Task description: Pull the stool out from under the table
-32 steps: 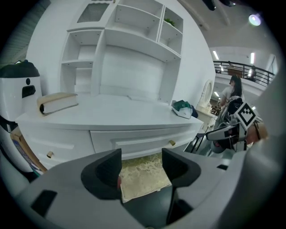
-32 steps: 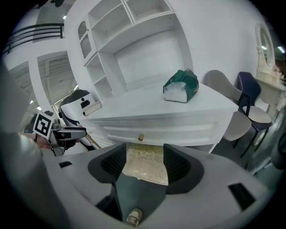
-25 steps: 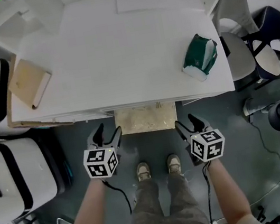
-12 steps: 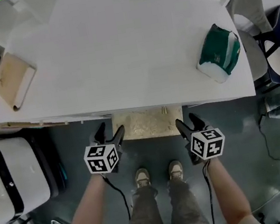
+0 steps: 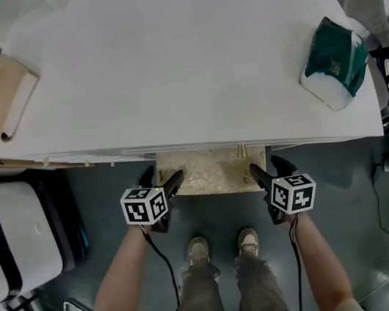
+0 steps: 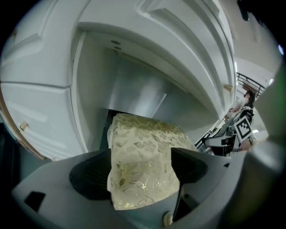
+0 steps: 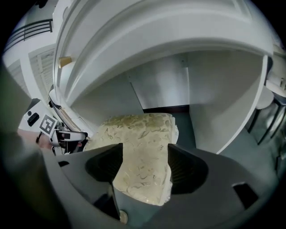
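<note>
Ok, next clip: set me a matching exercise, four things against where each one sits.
Things:
1. stool
2. green bag
3. tan board
4. shoes

Places:
A. on the table, at its right edge
B. on the floor, out from under the table
C. on the table, at its left edge
D. partly under the table's near edge

Pairs: 1-D, 2-A, 3-C, 4-B
</note>
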{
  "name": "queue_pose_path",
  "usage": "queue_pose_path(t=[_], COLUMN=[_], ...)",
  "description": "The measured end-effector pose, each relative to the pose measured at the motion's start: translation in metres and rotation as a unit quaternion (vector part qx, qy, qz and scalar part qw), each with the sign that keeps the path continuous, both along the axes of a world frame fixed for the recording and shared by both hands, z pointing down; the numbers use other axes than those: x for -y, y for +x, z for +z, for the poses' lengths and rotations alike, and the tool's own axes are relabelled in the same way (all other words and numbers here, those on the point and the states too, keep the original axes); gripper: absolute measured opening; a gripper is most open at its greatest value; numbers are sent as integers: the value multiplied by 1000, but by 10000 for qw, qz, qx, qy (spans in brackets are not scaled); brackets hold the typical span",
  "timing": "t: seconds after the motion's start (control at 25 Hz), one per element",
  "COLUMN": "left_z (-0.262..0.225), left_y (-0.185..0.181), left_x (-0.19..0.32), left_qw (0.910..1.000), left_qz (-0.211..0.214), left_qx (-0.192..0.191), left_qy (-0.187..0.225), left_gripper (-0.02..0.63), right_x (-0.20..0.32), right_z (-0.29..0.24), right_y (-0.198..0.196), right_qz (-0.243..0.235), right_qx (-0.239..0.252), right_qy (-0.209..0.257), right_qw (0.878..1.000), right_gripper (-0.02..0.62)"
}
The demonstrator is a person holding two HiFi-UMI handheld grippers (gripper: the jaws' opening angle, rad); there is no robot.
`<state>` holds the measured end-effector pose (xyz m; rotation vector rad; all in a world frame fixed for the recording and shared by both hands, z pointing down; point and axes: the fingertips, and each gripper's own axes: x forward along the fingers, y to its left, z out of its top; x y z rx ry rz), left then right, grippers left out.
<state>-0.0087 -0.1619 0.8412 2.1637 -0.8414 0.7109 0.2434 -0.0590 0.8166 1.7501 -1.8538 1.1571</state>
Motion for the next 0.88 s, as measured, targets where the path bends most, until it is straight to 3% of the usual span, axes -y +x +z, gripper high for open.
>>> queue_pose_path(t=[0.28, 0.52, 0.6, 0.88], left_z=[32, 49, 57, 67], left_y=[11, 8, 7, 17], left_x=[16, 28, 31, 32], left_qw=[9989, 9982, 9977, 9920], left_qz=[-27, 34, 59, 532], left_qx=[-300, -289, -196, -598], left_qy=[-346, -518, -645, -978], left_gripper=[454, 457, 498, 499], right_x=[3, 16, 18, 21], right_z=[39, 61, 67, 79], right_y=[10, 17, 17, 15], right_qz=[262, 348, 362, 267], right_qx=[563, 841, 1054, 1738], right_qy=[119, 205, 217, 256], right_qw=[9980, 9956, 9935, 9841], right_gripper=[394, 418, 435, 454])
